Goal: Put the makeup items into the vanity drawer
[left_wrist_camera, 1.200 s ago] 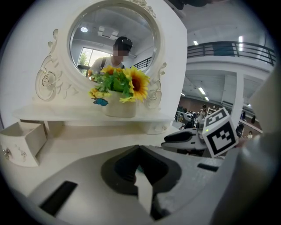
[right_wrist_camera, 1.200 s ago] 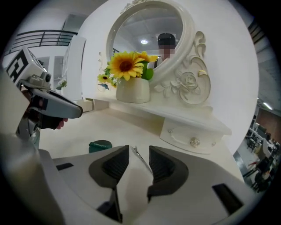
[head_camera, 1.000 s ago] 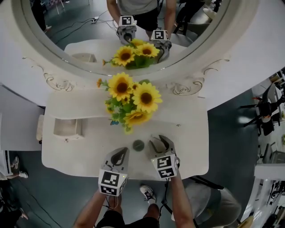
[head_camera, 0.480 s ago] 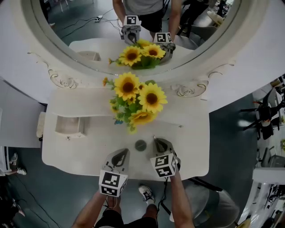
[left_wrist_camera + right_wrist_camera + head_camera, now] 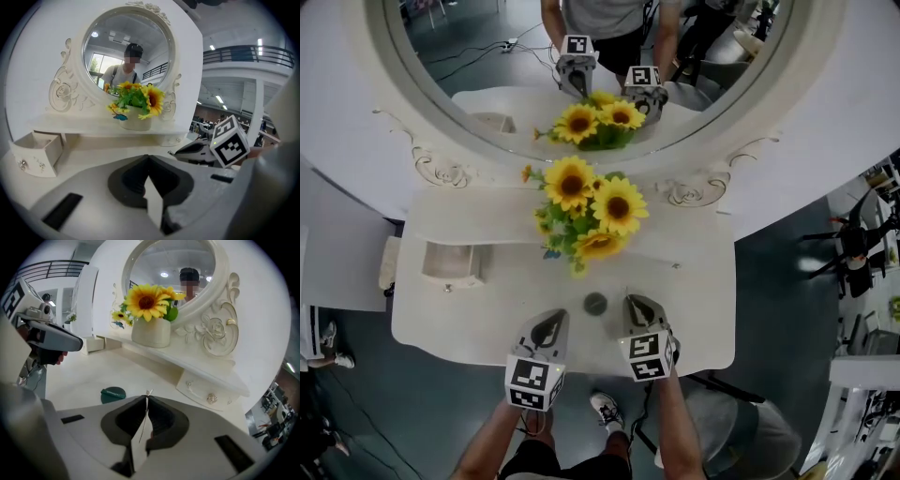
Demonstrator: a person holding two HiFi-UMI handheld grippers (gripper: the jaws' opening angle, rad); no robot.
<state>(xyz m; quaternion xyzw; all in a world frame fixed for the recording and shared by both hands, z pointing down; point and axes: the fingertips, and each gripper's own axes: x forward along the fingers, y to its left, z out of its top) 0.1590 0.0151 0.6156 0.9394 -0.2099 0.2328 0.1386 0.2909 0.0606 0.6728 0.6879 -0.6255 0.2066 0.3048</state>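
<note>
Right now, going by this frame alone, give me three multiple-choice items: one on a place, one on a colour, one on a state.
1. Where does the round compact lie?
A on the upper shelf
B on the tabletop, in front of the sunflowers
C on the floor

2. What colour is the compact?
A dark green
B pink
C white

3. How is the vanity's left drawer?
A shut flush
B taken out and lying on the tabletop
C pulled open

Answers:
1 B: the head view shows it on the bare top below the flowers.
2 A: the right gripper view shows it dark green.
3 C: its inside shows from above.
</note>
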